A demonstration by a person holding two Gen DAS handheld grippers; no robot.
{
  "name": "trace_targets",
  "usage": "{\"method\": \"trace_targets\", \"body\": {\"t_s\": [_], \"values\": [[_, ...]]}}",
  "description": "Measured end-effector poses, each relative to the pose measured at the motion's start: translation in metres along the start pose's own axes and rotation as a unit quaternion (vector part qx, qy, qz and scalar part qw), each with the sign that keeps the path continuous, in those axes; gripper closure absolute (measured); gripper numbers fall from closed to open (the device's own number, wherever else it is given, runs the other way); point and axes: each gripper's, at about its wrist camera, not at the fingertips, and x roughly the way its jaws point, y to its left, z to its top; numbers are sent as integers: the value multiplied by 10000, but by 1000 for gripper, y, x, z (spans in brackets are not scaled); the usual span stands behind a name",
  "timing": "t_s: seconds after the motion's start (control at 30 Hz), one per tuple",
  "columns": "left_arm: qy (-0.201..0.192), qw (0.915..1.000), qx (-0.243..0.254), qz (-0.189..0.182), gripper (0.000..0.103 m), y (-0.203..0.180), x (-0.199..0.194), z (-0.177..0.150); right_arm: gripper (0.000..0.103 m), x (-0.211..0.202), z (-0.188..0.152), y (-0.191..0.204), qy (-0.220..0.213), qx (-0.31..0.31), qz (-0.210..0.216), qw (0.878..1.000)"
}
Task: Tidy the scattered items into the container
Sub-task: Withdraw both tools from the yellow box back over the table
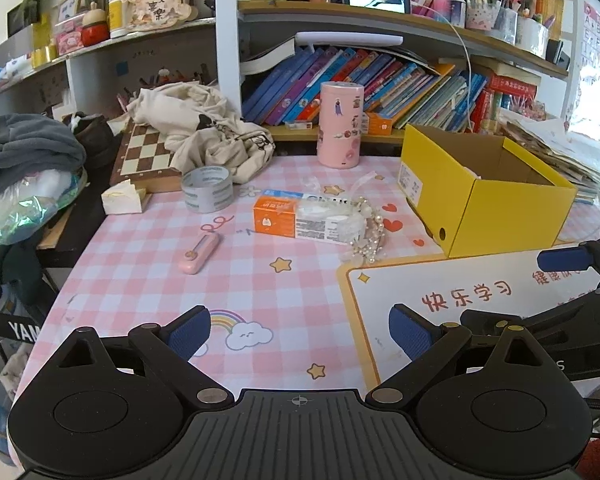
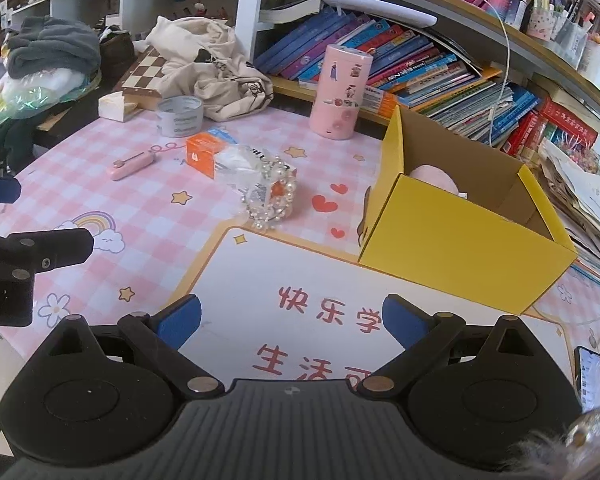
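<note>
Pink checked desk mat (image 1: 148,240): both grippers, left gripper (image 1: 300,334) and right gripper (image 2: 292,320), hover empty with jaws spread, while orange box (image 1: 274,216), pearl band (image 2: 272,200) and pink cutter (image 1: 199,254) lie left of yellow box (image 2: 460,236), awaiting pickup.

One yellow box (image 1: 512,216) is sitting open on the desk (image 1: 148,280), with one pink thing (image 2: 434,176) showing inside it. Five loose items are lying scattered on the checked cover: one orange carton (image 1: 296,220), one bead string (image 1: 366,232), one pink stick (image 1: 199,253), one tape roll (image 1: 207,189) and one pink canister (image 1: 340,124). One chessboard (image 1: 144,152) and one cream cloth (image 1: 204,128) are sitting at the back. Two grippers are showing.
</note>
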Motion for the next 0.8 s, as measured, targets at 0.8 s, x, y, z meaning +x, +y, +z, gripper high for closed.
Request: {"method": "trace_targets", "body": {"t_s": [0.8], "values": [[-29,10000,-67,43,5,17,-4,-4,5,0,5,20,-10,-175,54,9998]]}}
